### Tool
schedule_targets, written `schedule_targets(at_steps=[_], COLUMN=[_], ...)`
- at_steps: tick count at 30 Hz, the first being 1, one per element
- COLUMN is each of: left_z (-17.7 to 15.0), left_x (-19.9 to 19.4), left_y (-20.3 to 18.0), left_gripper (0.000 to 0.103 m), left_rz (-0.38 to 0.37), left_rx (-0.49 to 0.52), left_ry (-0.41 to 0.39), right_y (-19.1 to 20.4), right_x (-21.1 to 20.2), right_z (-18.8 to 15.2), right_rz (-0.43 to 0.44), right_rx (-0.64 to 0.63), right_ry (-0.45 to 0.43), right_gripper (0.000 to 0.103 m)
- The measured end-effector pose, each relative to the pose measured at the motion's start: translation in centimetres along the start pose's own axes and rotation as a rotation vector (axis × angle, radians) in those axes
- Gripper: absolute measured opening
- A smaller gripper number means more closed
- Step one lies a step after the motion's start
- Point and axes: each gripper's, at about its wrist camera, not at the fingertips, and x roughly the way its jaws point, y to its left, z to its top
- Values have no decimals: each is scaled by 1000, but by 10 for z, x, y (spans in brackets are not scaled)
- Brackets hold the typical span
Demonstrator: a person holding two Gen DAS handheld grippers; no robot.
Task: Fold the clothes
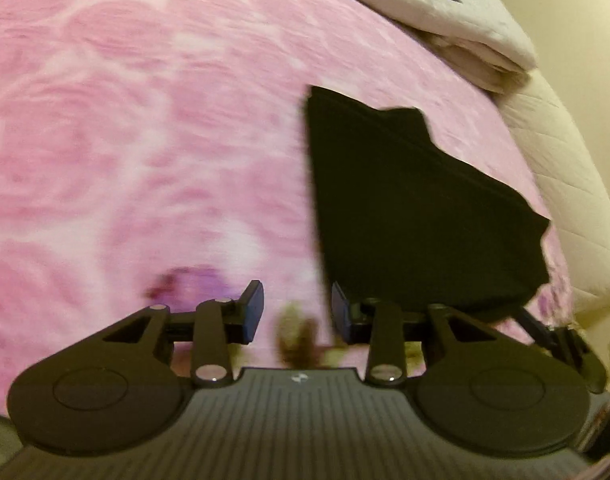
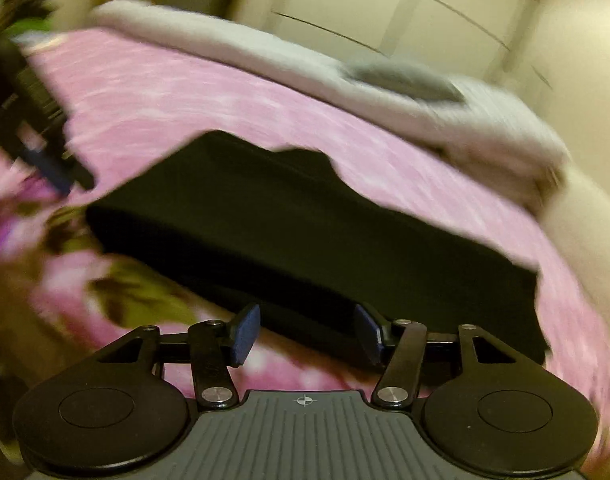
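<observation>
We count one black garment (image 1: 417, 208), folded flat, two grippers, one pink sheet (image 1: 145, 120), one white quilt (image 1: 465, 28) with one grey item (image 2: 401, 76) on top. The garment is matte, smooth cloth, a rough quadrilateral with a notched far edge; it lies right of centre in the left view and across the middle in the right view. Its long axis runs from upper left to lower right in both views. The sheet is mottled pink with floral print near the lower edge; both views are blurred. Left gripper (image 1: 297, 312): jaws apart, nothing between them, right pad at the garment's near corner. Right gripper (image 2: 307, 334): jaws wide apart, straddling the garment's near edge, pads not pressing it.
</observation>
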Motion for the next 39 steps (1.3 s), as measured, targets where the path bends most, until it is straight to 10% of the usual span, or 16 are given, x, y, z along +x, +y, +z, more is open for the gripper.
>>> schedule_targets(at_steps=[14, 39], left_z=[-2, 6], left_x=[-9, -2], left_y=[30, 31], left_gripper=[32, 32], left_rz=[-28, -28], left_rx=[-34, -37], left_ry=[8, 9], right_y=[117, 139], right_x=[30, 48], right_z=[12, 37], right_rz=[14, 4], right_rx=[-601, -533], right_ry=[-188, -154], right_gripper=[64, 62])
